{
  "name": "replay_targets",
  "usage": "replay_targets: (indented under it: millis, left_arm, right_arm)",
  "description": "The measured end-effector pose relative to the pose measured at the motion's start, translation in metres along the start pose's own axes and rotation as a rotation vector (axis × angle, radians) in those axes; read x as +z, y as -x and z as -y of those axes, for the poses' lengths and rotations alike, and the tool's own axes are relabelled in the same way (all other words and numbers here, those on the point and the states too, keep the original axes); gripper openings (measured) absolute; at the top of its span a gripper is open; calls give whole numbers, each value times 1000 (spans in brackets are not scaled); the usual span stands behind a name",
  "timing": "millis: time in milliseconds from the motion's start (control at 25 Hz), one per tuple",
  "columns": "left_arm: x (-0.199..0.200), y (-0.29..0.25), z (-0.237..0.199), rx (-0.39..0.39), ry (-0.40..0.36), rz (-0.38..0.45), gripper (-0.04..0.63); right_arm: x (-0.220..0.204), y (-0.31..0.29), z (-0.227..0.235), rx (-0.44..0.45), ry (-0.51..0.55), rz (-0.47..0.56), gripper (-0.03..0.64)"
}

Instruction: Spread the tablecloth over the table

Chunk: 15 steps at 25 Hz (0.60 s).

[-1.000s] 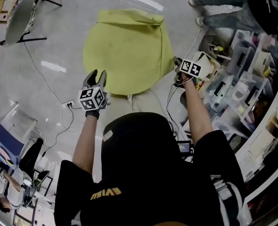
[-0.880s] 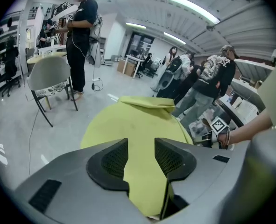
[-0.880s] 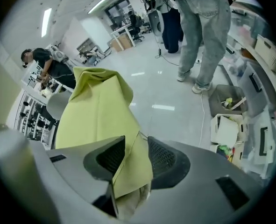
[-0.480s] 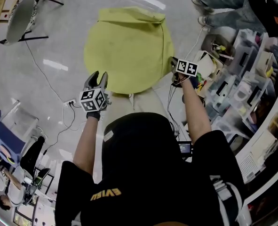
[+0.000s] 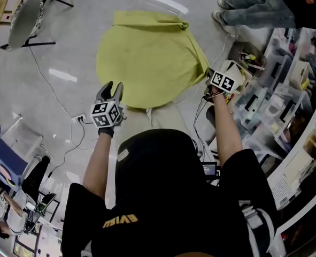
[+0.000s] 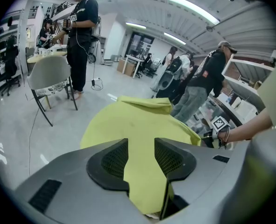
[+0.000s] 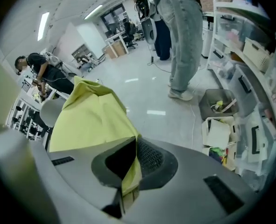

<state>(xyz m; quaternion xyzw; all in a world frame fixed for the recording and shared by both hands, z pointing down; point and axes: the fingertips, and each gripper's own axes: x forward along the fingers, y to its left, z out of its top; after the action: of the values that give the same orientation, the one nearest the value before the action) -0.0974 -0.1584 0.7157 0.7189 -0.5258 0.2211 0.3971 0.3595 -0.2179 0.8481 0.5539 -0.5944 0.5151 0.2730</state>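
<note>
The step in hand looks like taking hold of the tablecloth point(image 5: 144, 58) at its near side so that it can be pulled flat. It lies draped over the round worktop, which it hides, in the middle of the floor, and its far edge is doubled back in a fold point(image 5: 147, 19). The right gripper point(image 5: 207, 77) is at the cloth's right edge. Its jaws have just been closing and are now clamped on a pinch of the hem, which stands up between them. The left gripper point(image 5: 110, 88) hangs at the near left edge with its jaws apart. Cloth shows in the gap, but the pads do not press it. The next move probably calls for the left jaws to close on the hem before both hands draw outward.
</note>
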Motion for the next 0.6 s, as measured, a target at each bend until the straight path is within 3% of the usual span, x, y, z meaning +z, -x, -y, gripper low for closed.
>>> replay_targets:
  millis: [280,600]
  left_arm:
    - [2,-1,3,-12,-3,-2,187]
    - [3,2,3,-10,-1,11,187]
  right_arm:
    - [49,27,50,-179,52,82,6]
    - [104,51,72,-271,141,145,8]
